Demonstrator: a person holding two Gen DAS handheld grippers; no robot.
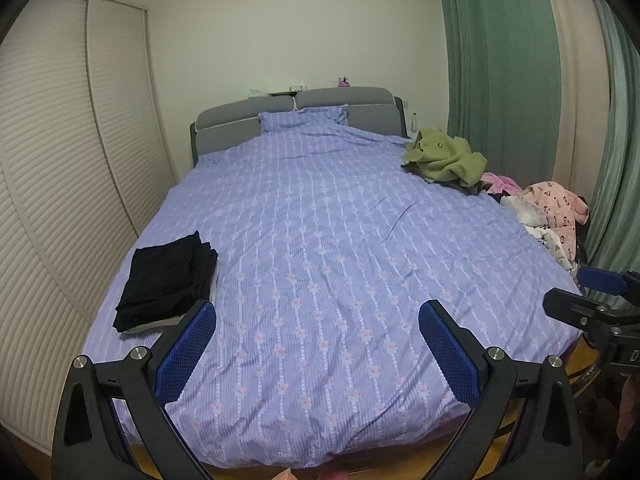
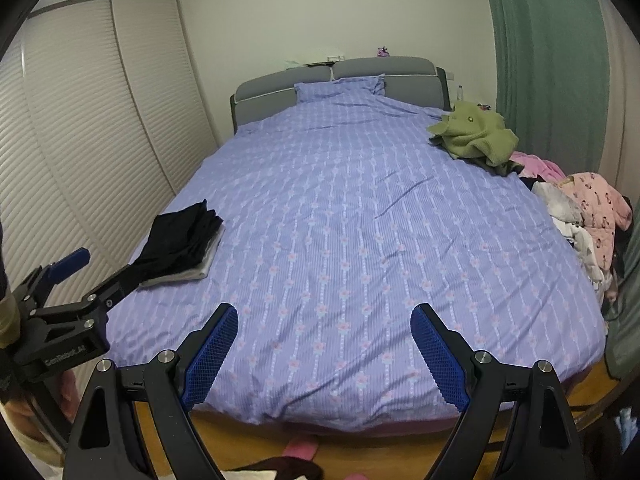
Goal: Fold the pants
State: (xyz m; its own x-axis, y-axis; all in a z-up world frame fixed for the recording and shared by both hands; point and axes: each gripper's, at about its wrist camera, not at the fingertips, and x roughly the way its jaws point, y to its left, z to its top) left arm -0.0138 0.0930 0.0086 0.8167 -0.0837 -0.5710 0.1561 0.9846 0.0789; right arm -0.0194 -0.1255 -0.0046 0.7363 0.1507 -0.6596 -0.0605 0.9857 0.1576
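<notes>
1. Blue-padded fingers of the left gripper (image 1: 318, 344) are seen spread wide with nothing between them, held over the foot edge of the bed (image 1: 320, 240); the right gripper (image 2: 324, 344) is likewise released and empty above the same edge.
2. A folded black garment (image 1: 168, 276) is laid on a grey folded piece on the bed's left side near the foot; it may be pants already finished, though that cannot be confirmed.
3. An olive-green garment (image 1: 444, 158) is heaped on the bed's right side toward the headboard (image 1: 296, 110), and a pile of pink and white clothes (image 1: 552, 212) is bunched at the bed's right edge, nearer the foot.
4. No pants are spread on the middle of the bed, so the next pair is judged to be taken from the right-edge pile; which piece there is pants cannot be told.
5. Such cloth is expected to be light, soft and limp, sagging and sliding when lifted. A hold at the waistband, one gripper at each corner, is advised, so that the legs hang straight and can be laid flat.
</notes>
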